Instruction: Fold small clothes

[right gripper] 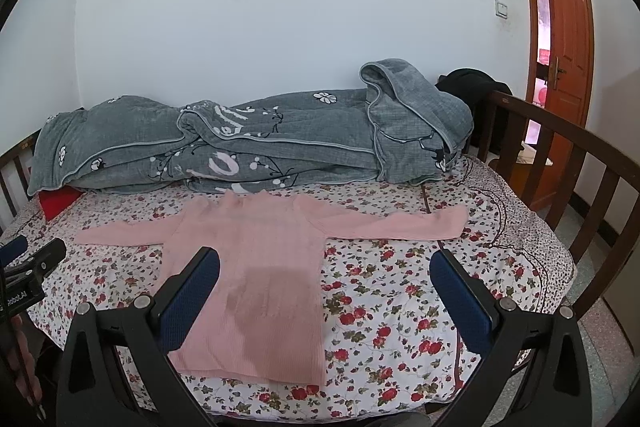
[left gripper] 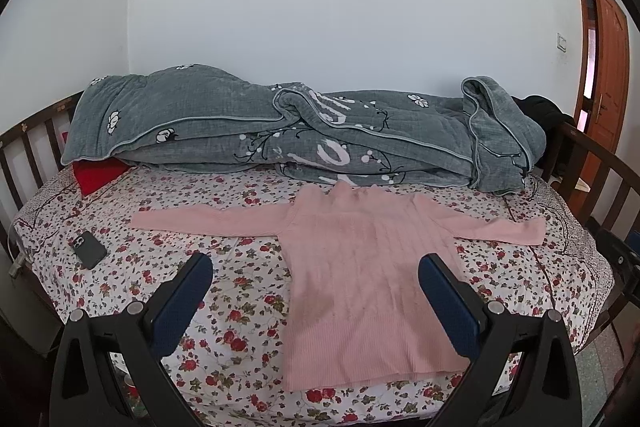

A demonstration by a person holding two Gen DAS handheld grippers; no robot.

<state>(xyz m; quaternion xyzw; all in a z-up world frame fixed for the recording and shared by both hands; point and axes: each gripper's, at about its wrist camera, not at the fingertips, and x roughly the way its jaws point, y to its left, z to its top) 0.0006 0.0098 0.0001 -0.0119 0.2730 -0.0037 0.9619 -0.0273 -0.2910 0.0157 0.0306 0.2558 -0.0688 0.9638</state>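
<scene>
A small pink knitted sweater point(left gripper: 360, 267) lies flat on the floral bedsheet, both sleeves spread out sideways and its hem toward me. It also shows in the right wrist view point(right gripper: 256, 259). My left gripper point(left gripper: 316, 263) is open and empty, held above the sweater's hem with its fingers either side of the body's left part. My right gripper point(right gripper: 324, 259) is open and empty, above the sweater's right edge. The left gripper's tip shows at the left edge of the right wrist view point(right gripper: 24, 259).
A rumpled grey quilt point(left gripper: 304, 131) lies along the wall behind the sweater. A dark phone point(left gripper: 89, 249) and a red cloth point(left gripper: 98, 175) lie at the left. Wooden bed rails point(right gripper: 560, 163) bound both sides. An orange door point(right gripper: 568, 39) stands at the right.
</scene>
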